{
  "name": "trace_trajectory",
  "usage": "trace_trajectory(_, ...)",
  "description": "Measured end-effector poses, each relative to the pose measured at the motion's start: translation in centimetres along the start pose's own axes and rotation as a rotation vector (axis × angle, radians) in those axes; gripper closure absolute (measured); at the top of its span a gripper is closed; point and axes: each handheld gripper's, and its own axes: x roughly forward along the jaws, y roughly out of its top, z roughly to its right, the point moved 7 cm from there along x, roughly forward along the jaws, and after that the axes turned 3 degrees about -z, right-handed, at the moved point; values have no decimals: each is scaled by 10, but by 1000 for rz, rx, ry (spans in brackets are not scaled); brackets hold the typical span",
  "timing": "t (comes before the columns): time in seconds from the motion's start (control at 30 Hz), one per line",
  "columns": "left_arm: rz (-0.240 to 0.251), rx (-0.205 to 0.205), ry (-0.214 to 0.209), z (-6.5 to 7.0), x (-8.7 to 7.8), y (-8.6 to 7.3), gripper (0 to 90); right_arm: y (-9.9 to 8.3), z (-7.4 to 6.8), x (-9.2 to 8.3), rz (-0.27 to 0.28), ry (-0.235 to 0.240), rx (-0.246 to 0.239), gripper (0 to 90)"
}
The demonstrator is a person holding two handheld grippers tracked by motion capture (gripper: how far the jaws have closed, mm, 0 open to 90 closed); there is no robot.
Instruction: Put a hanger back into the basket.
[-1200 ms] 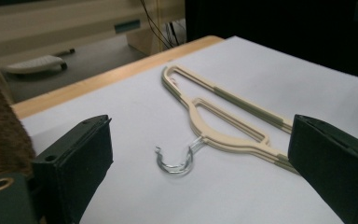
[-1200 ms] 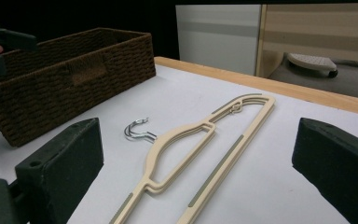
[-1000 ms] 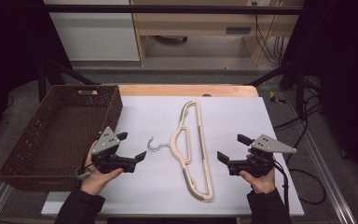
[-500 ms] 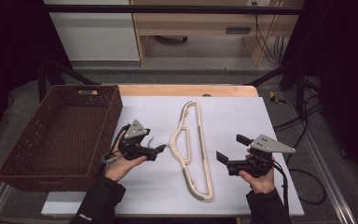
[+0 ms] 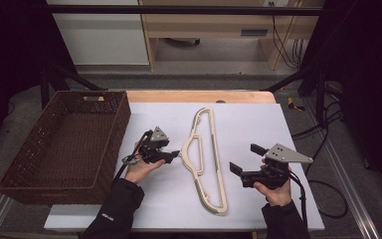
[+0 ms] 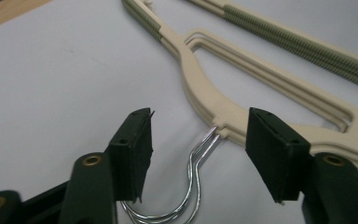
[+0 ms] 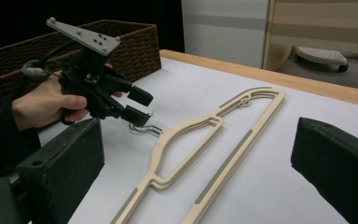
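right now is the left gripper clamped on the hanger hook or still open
Open. The left gripper has been closing around the metal hook, but gaps show between both pads and the wire.

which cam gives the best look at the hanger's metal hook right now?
Left gripper view: the metal hook lies close up between the left gripper jaws, pads not touching it, its twin wires distinct where they leave the hanger. Right gripper view shows a sliver under those jaws; in the high view they largely cover it.

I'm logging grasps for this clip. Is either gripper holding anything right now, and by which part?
Nothing is held yet. The left gripper has been closing around the metal hooks of the stacked hangers, pads not touching. The right gripper is open and apart.
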Motion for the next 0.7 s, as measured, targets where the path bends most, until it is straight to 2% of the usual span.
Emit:
trace_trajectory(0.07,-14,-1,-11,-1,4,-3,447,0,0,0,-1,1,0,30)
trace_trajectory(0.2,-34,6,-1,-2,7,-5,509,-1,0,1,-3,-2,-1,30)
trace_trajectory(0.23,-40,2,1,-3,8,-6,509,-1,0,1,-3,-2,-1,30)
trace_trajectory(0.33,-56,-18,0,-8,13,-10,586,-1,-1,2,-6,-2,-4,31)
trace_trajectory(0.4,-72,-35,-19,-11,18,-14,619,-1,-1,2,-8,-1,-6,31)
trace_trajectory(0.6,-74,-35,-38,-7,17,-14,635,-3,-2,3,-14,1,-7,35)
trace_trajectory(0.7,-41,-24,-32,0,8,-7,609,-4,-6,8,-25,2,-4,49)
